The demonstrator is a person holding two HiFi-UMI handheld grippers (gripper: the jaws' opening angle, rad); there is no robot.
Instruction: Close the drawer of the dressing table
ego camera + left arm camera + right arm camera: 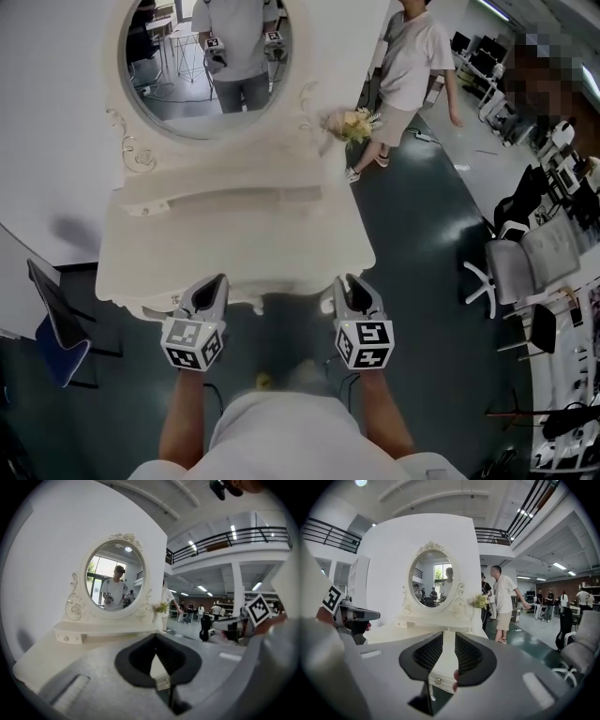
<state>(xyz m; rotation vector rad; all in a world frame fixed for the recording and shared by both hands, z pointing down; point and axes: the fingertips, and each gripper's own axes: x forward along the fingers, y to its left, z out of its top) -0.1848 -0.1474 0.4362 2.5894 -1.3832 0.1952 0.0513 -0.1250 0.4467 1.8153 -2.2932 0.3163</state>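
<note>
The cream dressing table [234, 230] with an oval mirror [211, 56] stands right before me. Both grippers hover at its front edge, a little apart. My left gripper [211, 281] [156, 644] has its pads meeting at the tips, and nothing is in them. The jaws of my right gripper [349, 283] [449, 639] stand a narrow gap apart and hold nothing. Through that gap I see the drawer front [442, 670] with its small knob [438, 680], just ahead and below the tabletop. The head view does not show how far the drawer stands out.
A small drawer [150, 206] sits on the shelf under the mirror, and a flower bunch [352, 122] at the table's far right corner. A person [412, 66] stands beyond that corner. Office chairs [525, 262] are at the right, a blue chair [56, 328] at the left.
</note>
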